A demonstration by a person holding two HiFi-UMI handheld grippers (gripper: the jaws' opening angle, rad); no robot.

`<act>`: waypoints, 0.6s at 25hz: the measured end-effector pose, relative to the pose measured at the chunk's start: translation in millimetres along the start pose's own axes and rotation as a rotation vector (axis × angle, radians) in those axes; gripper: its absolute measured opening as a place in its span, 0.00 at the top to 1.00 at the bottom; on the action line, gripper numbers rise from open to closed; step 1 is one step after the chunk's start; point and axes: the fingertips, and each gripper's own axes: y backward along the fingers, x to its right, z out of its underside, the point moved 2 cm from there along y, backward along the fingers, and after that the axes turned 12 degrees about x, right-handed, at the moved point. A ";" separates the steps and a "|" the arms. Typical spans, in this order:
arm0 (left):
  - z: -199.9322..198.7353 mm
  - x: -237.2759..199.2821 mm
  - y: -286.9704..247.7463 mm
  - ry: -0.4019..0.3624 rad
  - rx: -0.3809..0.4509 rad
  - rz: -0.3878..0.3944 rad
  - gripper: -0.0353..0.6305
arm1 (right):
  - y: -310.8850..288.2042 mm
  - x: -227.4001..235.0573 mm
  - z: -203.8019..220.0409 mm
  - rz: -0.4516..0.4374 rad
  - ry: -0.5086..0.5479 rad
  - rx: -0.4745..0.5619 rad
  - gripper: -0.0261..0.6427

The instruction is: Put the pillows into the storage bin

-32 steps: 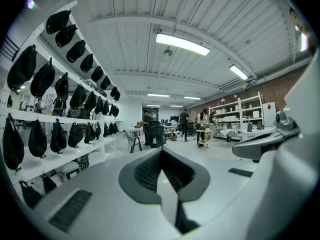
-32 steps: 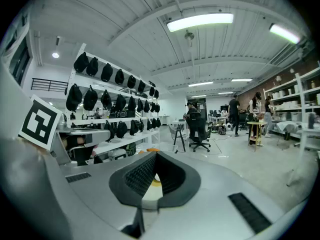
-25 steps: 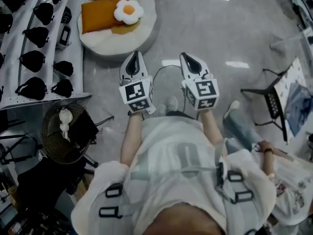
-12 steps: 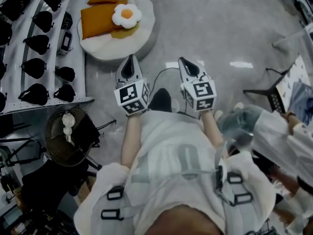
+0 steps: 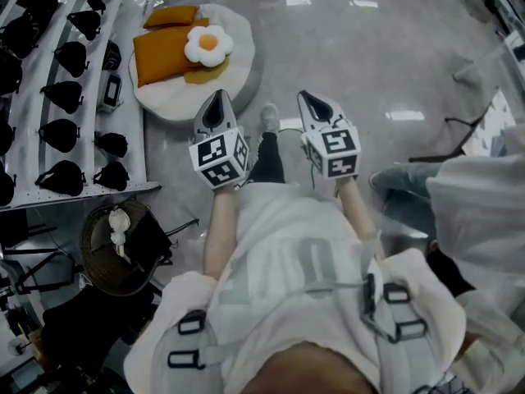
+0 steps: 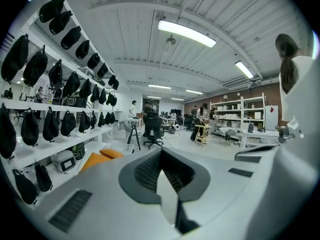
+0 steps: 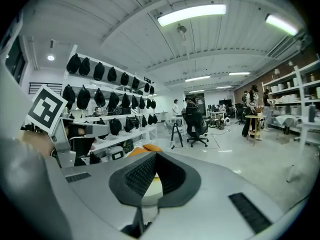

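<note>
Left tongs [image 5: 220, 99], right tongs [image 5: 309, 99] nearer pillows [image 5: 168, 49]

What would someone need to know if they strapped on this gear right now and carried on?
Left gripper: shut, empty.
Right gripper: shut, empty.
Things: orange pillows and a fried-egg pillow lie on a round white pad on the floor ahead, beside the shelf rack.
Done: nothing, no pillow is picked up yet.
Left: reach the pile, grab each pillow and bin it. The bin may be the dark round basket to the left, but that is unsure.
</note>
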 end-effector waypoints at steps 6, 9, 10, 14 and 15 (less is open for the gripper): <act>-3.9 -7.6 -28.9 0.007 -0.020 -0.015 0.94 | -19.5 21.4 -4.4 0.044 0.025 -0.020 0.95; -0.6 -14.4 -47.9 0.028 -0.040 -0.016 0.94 | -34.0 29.4 -7.7 0.055 0.025 -0.014 0.95; 1.7 -16.2 -54.7 0.036 -0.042 -0.015 0.94 | -40.1 32.4 -7.2 0.056 0.030 -0.015 0.95; 14.1 -22.5 -89.3 0.061 -0.054 -0.006 0.94 | -71.8 47.5 -3.5 0.060 0.049 -0.027 0.95; 17.0 -24.7 -99.7 0.068 -0.056 -0.004 0.94 | -80.9 51.5 -2.5 0.060 0.051 -0.030 0.95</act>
